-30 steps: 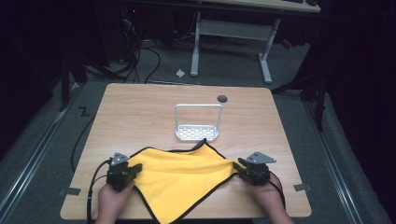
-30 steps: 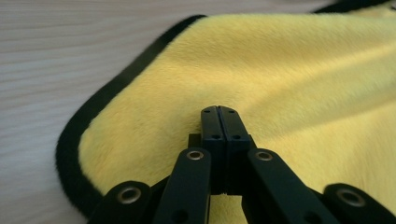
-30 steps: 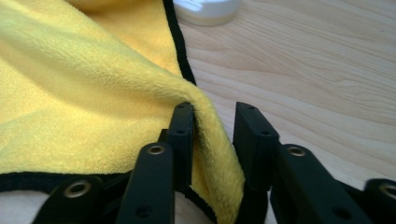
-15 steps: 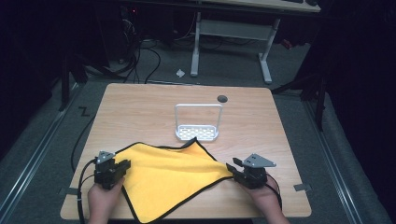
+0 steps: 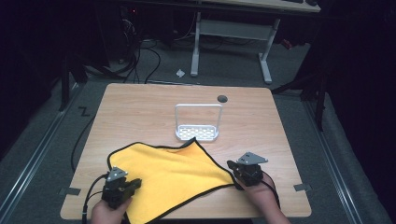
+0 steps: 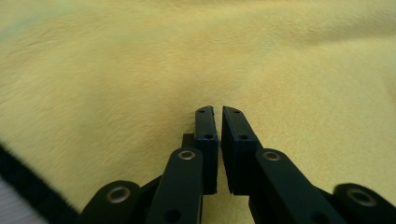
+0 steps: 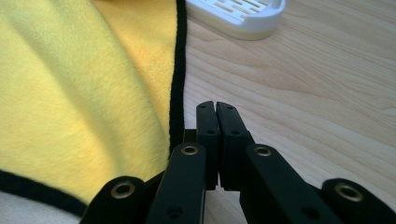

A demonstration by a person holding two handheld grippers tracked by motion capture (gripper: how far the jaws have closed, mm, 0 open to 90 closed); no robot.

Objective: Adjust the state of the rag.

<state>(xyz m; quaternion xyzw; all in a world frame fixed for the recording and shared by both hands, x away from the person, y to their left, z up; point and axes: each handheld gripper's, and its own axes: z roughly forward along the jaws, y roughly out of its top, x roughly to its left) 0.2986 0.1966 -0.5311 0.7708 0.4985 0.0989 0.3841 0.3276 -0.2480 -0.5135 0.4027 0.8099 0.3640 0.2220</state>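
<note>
A yellow cloth (image 5: 173,177) with a black hem lies spread on the near half of the wooden table (image 5: 140,107). My left gripper (image 5: 135,183) rests over the cloth's near-left part. In the left gripper view its jaws (image 6: 218,109) stand together with only a hairline gap, and the yellow cloth (image 6: 140,56) lies flat beneath them, not between them. My right gripper (image 5: 232,165) sits at the cloth's right corner. In the right gripper view its jaws (image 7: 215,105) are shut over bare wood, just right of the cloth (image 7: 70,93).
A white perforated rack (image 5: 198,133) with a wire hoop stands mid-table just beyond the cloth's far corner, and the right gripper view shows the rack (image 7: 238,14) at its top edge. A round dark grommet (image 5: 222,99) marks the far side. The cloth overhangs the near table edge.
The cloth's left side was drawn out to the left and now lies wider. My left gripper then came back toward the near edge, over the cloth. The right gripper barely moved.
</note>
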